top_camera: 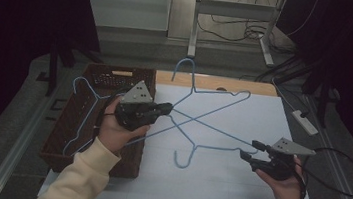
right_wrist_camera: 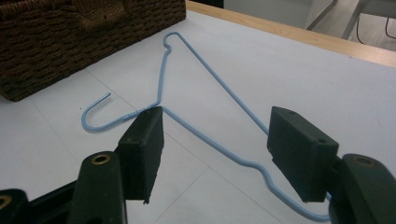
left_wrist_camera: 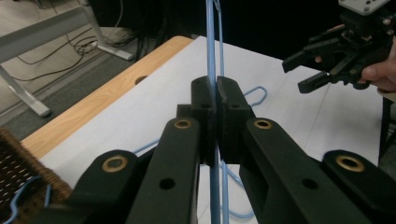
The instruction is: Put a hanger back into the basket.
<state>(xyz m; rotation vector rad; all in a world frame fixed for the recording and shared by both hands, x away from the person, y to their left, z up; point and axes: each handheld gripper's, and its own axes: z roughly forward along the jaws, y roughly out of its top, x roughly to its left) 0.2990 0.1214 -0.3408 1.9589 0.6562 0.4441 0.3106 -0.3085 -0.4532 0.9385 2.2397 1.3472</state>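
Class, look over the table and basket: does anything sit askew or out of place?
Yes. One blue hanger sticks up out of the basket, part over its rim. On the table, two hangers lie crossed; the left gripper pinches one.

A dark wicker basket [top_camera: 116, 76] sits at the left edge of the white-topped table [top_camera: 235, 186]. Behind the table stands a grey metal desk frame [top_camera: 234, 15]; cables [top_camera: 232, 30] trail beneath it. A white power strip [top_camera: 305, 121] lies right of the table.

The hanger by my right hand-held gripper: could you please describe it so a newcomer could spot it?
On the white tabletop, right of the wicker basket, two blue wire hangers cross. This hanger lies flat with its hook toward the person; the crossing hanger hooks toward the far wooden edge.
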